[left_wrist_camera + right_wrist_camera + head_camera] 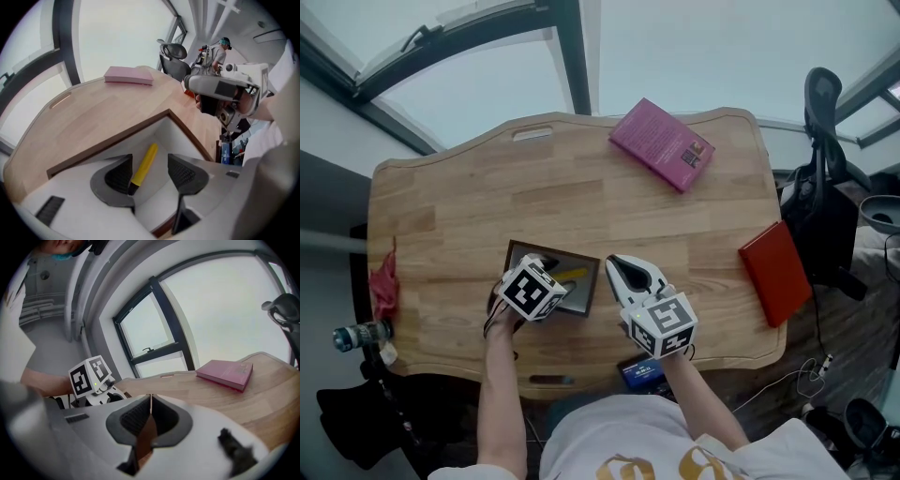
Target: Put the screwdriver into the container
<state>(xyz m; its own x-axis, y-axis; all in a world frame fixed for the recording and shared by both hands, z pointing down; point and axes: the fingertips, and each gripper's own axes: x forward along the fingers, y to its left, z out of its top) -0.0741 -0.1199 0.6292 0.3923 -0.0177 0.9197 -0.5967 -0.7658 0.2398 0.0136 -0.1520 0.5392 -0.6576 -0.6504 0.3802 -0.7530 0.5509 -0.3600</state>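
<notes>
While left claw [151,164] spread over screwdriver [143,165] in container [112,138], tip hidden; right claw [150,401] pressed together.

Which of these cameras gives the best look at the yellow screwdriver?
The left gripper view: the screwdriver lies plainly inside the container, between open jaws. The head view shows only a yellow sliver of it; the right gripper view shows none of it.

Nothing readable for me — the pink book [662,142] at one o'clock carries a label too small to make out; the gold print [623,467] on my shirt at six o'clock is cut off.
</notes>
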